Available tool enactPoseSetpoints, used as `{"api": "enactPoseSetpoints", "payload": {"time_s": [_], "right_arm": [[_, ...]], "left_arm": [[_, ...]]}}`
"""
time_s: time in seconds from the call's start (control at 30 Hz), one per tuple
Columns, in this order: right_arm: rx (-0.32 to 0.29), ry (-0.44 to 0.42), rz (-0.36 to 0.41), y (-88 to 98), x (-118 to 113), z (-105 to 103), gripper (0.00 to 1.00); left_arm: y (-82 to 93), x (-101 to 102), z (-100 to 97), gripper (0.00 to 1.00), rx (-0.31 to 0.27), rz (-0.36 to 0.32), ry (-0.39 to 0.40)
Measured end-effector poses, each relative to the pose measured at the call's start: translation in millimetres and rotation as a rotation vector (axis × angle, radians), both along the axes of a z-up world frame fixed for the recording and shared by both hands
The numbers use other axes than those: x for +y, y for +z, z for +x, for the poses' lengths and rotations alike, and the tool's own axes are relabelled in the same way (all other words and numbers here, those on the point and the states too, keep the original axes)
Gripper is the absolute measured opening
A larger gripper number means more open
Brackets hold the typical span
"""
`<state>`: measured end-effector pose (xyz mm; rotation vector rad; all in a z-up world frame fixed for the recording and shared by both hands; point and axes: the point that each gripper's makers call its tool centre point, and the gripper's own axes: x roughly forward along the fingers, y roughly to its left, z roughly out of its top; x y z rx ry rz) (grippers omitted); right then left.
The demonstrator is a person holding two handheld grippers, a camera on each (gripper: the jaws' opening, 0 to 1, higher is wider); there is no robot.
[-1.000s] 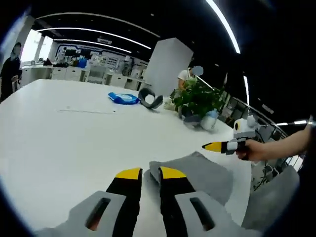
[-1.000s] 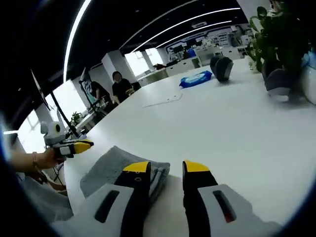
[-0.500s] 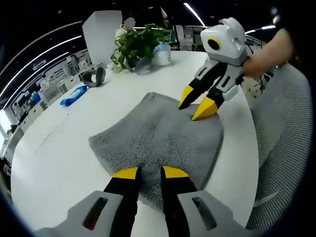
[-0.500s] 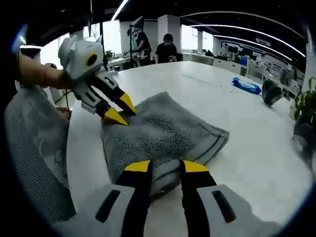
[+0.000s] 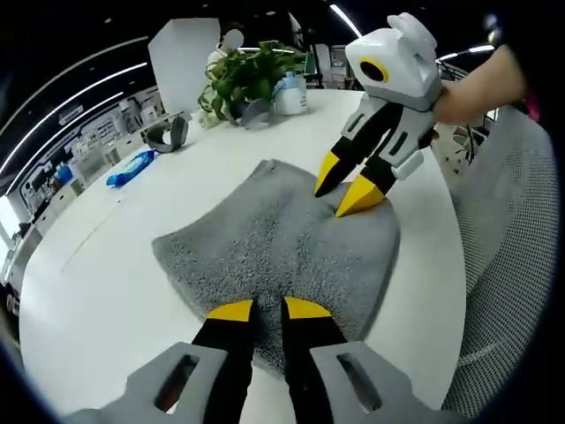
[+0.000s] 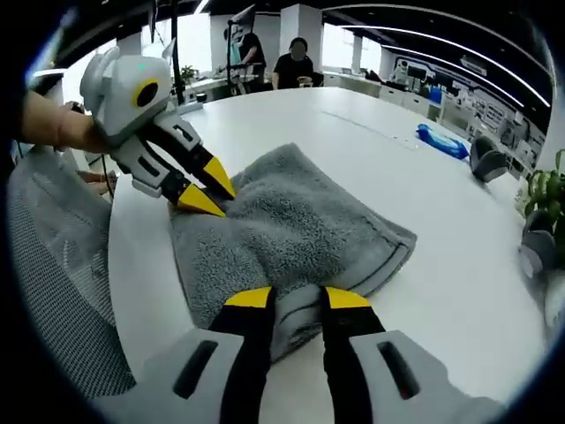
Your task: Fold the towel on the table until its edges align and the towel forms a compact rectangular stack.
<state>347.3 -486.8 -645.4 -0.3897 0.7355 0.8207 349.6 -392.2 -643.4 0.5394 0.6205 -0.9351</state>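
The towel (image 5: 282,247) lies on the white tabletop (image 5: 106,265) near its edge, already folded into a thick grey pad: the right gripper view shows stacked layers along its near-right edge (image 6: 388,256). The outline is roughly rectangular, but the corners are rounded and the surface bunches between the two tools, so the edges do not appear fully aligned. The left tool (image 5: 269,311) sits at one end of the towel with its jaws a narrow gap apart; the tips rest on or over the pile, and whether fabric is pinched between them cannot be told. The right tool (image 6: 296,299) sits at the opposite end, jaws likewise slightly apart, with a raised ridge of towel between or just beyond the tips; a firm grasp cannot be confirmed. Each tool also appears in the other's view, jaws parted, tips touching the towel. Judged from this, the main folding is done; remaining work is squaring the edges or one more fold. A plant (image 5: 252,75) and a blue pack (image 5: 132,168) stand well apart on the far side.
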Motion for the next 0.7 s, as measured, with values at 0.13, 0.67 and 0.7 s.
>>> {"api": "enactPoseSetpoints", "payload": {"time_s": [0.13, 0.67, 0.7], "right_arm": [[0.027, 0.005, -0.032, -0.7, 0, 12, 0.18], [0.172, 0.002, -0.209, -4.0, 2, 39, 0.17], [0.179, 0.0, -0.216, -4.4, 2, 39, 0.17]], "left_arm": [[-1.3, -1, 7.2, 0.11, 0.06, 0.031, 0.0], [-4.5, -1, 38.7, 0.11, 0.176, 0.197, -0.042], [-4.5, -1, 38.8, 0.11, 0.187, 0.188, -0.043]]}}
